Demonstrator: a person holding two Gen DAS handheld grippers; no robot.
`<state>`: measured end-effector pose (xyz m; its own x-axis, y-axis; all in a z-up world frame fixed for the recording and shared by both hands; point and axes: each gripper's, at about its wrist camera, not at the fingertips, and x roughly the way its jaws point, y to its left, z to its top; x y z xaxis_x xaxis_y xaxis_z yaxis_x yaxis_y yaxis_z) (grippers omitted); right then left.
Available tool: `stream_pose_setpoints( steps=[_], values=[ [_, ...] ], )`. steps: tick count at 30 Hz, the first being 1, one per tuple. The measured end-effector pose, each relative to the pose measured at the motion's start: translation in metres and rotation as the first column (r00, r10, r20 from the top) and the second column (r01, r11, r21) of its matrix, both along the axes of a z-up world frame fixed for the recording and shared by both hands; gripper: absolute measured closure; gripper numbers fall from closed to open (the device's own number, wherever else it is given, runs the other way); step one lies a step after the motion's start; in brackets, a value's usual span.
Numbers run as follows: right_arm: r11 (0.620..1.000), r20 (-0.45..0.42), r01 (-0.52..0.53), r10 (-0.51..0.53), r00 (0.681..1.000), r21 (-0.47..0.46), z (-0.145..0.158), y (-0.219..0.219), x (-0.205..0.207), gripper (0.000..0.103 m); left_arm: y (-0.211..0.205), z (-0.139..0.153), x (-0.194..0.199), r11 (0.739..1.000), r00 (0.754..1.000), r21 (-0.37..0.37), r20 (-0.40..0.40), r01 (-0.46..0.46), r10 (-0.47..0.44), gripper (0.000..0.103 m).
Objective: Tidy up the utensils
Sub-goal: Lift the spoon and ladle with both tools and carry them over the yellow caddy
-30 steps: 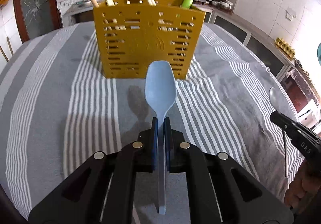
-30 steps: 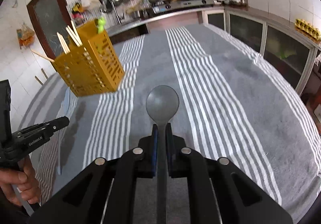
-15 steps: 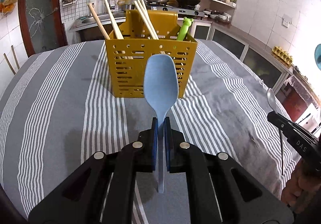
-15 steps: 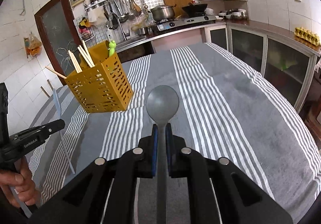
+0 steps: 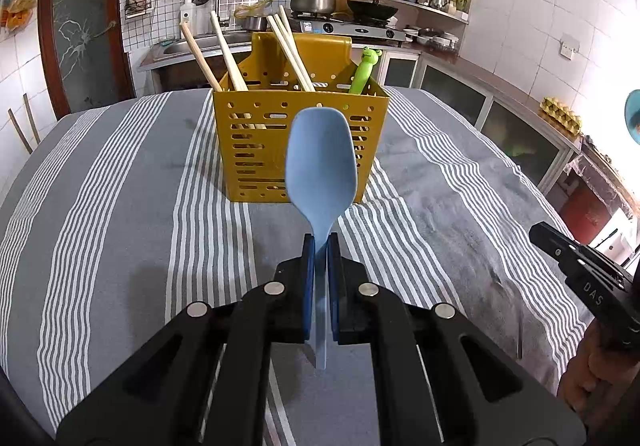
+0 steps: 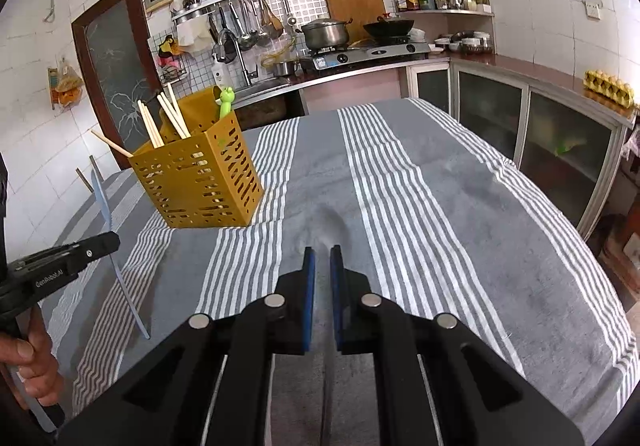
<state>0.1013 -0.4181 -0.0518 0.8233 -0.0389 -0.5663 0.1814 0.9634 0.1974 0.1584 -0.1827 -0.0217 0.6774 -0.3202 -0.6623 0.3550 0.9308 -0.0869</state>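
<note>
Between the left gripper's (image 5: 321, 246) clenched jaws stands the blue spoon (image 5: 321, 162), bowl forward.

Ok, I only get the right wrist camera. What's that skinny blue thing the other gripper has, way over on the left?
Observer: A blue spoon. The left wrist view shows its wide bowl; yours sees it edge-on.
Operator: Is it squeezed tight?
Observer: Yes, the left gripper is shut on its neck, just below the bowl.
Operator: Is it in the box yet?
Observer: Not yet. From the left wrist, the yellow caddy stands straight ahead of the spoon, past a strip of cloth.
</note>
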Motion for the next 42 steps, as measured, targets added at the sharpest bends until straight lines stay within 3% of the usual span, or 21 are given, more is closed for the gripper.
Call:
stream_pose_setpoints(
  steps=[6,8,9,17,18,20,23,29,36,42],
  values=[
    [1.000,-0.112,0.013,-0.011,0.994,0.012,-0.016,-0.005,0.013,0.096,0.000,-0.008,0.004,1.000,1.000,0.017,-0.020,-0.003,0.004,0.098],
    [1.000,-0.172,-0.012,0.014,0.985,0.013,-0.024,-0.005,0.021,0.065,0.001,-0.011,0.006,1.000,1.000,0.016,-0.029,-0.008,0.009,0.098],
    [1.000,-0.197,-0.026,0.028,0.980,0.011,-0.027,-0.003,0.025,0.063,0.001,-0.012,0.007,1.000,0.999,0.018,-0.032,-0.009,0.009,0.097],
    [0.997,-0.378,-0.051,0.026,0.925,-0.056,-0.050,0.003,0.052,0.070,-0.001,-0.022,0.012,0.999,0.998,0.045,-0.063,0.007,-0.004,0.097],
    [0.996,-0.389,-0.062,0.031,0.921,-0.067,-0.050,0.005,0.054,0.073,-0.001,-0.024,0.013,0.999,0.998,0.052,-0.070,0.010,-0.007,0.097],
    [0.992,-0.418,-0.093,0.049,0.907,-0.086,-0.051,0.011,0.060,0.092,-0.001,-0.027,0.015,0.998,0.997,0.058,-0.079,0.011,-0.007,0.097],
    [0.988,-0.444,-0.117,0.061,0.894,-0.100,-0.053,0.016,0.064,0.095,0.001,-0.029,0.015,0.999,0.996,0.053,-0.090,0.013,-0.008,0.097],
    [0.993,-0.377,-0.105,0.076,0.923,-0.057,-0.039,0.014,0.058,0.095,0.001,-0.027,0.014,0.998,0.996,0.055,-0.084,0.016,-0.011,0.097],
    [0.996,-0.155,-0.084,0.079,0.985,-0.025,-0.002,0.011,0.030,0.095,0.006,-0.020,0.009,0.999,0.998,0.036,-0.067,0.007,-0.005,0.097],
    [0.997,-0.026,-0.078,0.078,0.997,-0.004,0.014,0.009,0.012,0.095,0.012,-0.009,0.002,1.000,0.999,0.011,-0.040,-0.002,0.002,0.097]
  ],
)
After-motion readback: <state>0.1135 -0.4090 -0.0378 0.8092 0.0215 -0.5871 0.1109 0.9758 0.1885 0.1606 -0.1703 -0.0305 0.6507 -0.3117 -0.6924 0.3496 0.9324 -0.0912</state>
